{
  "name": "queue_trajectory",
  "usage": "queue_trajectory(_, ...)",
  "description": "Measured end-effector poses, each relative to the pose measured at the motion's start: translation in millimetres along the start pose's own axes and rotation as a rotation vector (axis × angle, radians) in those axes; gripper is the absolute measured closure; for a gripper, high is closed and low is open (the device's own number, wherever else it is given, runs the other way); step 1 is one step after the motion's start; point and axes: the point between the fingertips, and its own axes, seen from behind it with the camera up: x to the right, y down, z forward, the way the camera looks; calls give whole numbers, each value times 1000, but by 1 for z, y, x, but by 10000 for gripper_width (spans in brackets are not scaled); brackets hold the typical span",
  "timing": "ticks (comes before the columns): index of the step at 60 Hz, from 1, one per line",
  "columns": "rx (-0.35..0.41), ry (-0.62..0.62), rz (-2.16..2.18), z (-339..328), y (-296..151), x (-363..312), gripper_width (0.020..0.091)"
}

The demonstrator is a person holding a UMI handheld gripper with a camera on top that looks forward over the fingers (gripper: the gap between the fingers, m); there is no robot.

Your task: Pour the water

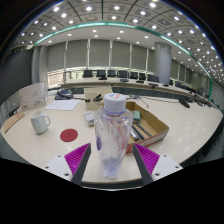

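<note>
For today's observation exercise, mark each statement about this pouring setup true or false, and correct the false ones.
1. The water bottle stands upright between the gripper's fingers. True.
2. The bottle's cap is off. False: a pale cap sits on it.
3. A white mug stands on the table, off to the side of the bottle. True.
4. The red coaster lies under the mug. False: it lies bare beside the mug.
</note>
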Motion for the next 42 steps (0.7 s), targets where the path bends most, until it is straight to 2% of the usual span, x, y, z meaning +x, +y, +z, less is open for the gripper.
queue_trajectory(2, 3, -7, 2, 7, 0, 0, 275)
queue_trajectory(5, 19, -21, 9, 15, -2, -2, 367)
queue_trajectory(10, 41, -22, 11, 24, -3, -2, 596)
queue_trajectory(15, 65, -13, 12, 25, -6, -3, 621)
queue_trajectory(21, 73, 17, 16, 25, -7, 0, 704)
queue_trajectory(28, 67, 46, -17, 23, -10, -4, 726)
queue_trajectory(30, 68, 56, -37, 22, -13, -5, 757)
queue_trajectory(42, 100, 136, -146, 16, -69, -18, 756)
